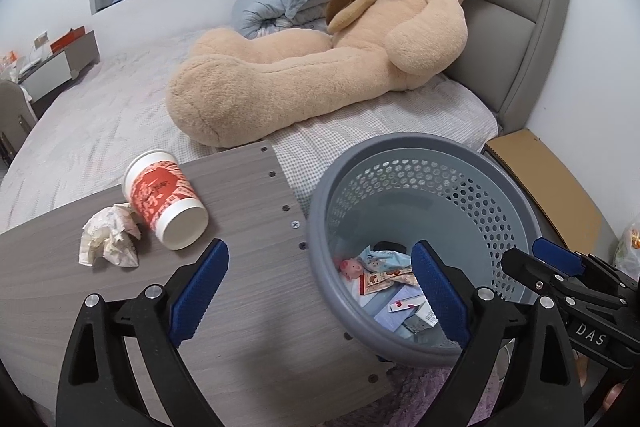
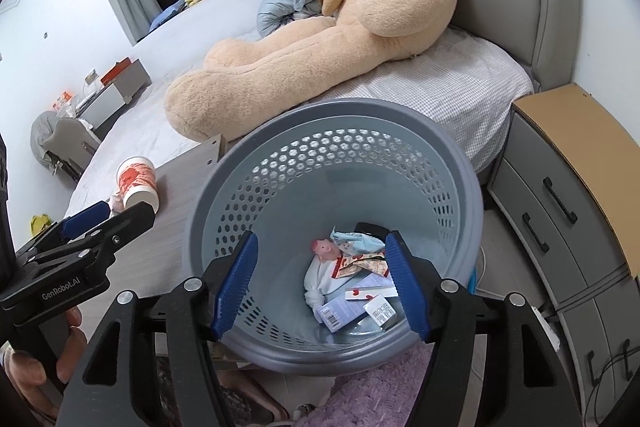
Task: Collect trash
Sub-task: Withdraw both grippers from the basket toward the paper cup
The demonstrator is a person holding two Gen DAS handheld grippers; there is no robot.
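A grey perforated bin (image 1: 424, 147) stands beside the wooden table (image 1: 100, 287) and holds several wrappers, cards and a small pink pig toy (image 2: 325, 250). A red-and-white paper cup (image 1: 164, 201) lies on its side on the table, with a crumpled paper ball (image 1: 110, 241) touching its left. My left gripper (image 1: 320, 291) is open and empty, straddling the table edge and the bin rim. My right gripper (image 2: 320, 285) is open and empty above the bin (image 2: 336, 131). The cup (image 2: 136, 187) also shows in the right wrist view.
A bed with a big teddy bear (image 1: 320, 67) and pillows lies behind the table. A grey drawer unit (image 2: 560, 227) with a cardboard top stands right of the bin. A purple rug (image 2: 380, 391) lies under the bin.
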